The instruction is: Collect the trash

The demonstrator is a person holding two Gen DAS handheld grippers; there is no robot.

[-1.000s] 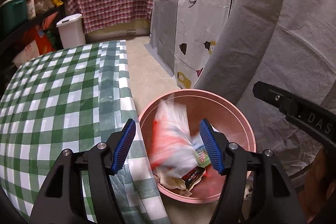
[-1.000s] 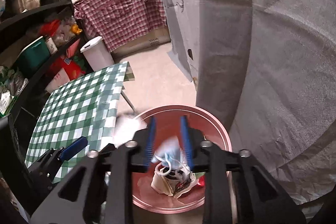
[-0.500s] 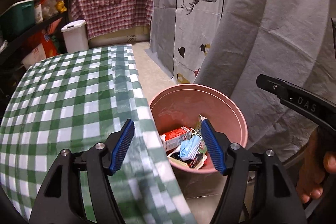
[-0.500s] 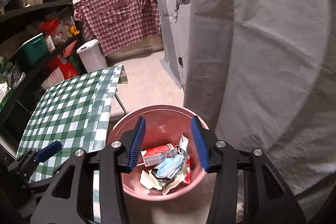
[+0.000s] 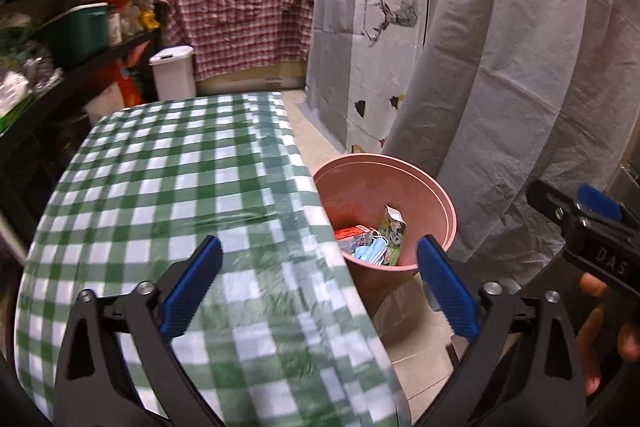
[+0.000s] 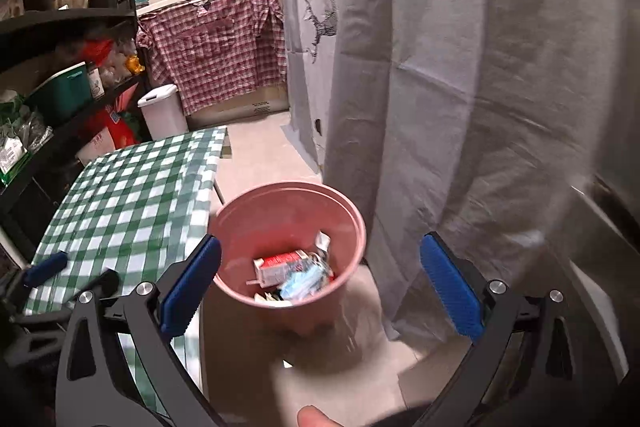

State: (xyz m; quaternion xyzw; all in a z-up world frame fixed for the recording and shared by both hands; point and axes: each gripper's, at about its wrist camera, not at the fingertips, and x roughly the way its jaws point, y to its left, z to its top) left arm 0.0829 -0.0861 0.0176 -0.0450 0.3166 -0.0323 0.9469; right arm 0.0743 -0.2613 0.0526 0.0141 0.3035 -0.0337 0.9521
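Right wrist view: the right claw [image 6: 320, 281] and left claw [image 5: 318, 283] have just been opening and stand wide apart, empty. The trash [image 6: 290, 273] lies in the pink bin [image 6: 240, 215] beside the counter [image 5: 160, 187]. The drop looks finished; next, search the counter for more.

A pink bin [image 6: 240, 219] holds a red carton [image 6: 280, 263] beside a green-and-white checked tablecloth [image 5: 160, 187]; gripper pads [image 5: 192, 287] are blue.

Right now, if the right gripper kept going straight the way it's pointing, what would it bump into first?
Probably the pink bin. The right gripper has open, empty jaws aimed down at its mouth, so it would likely meet the near rim or the milk carton inside. Depth is hard to judge here.
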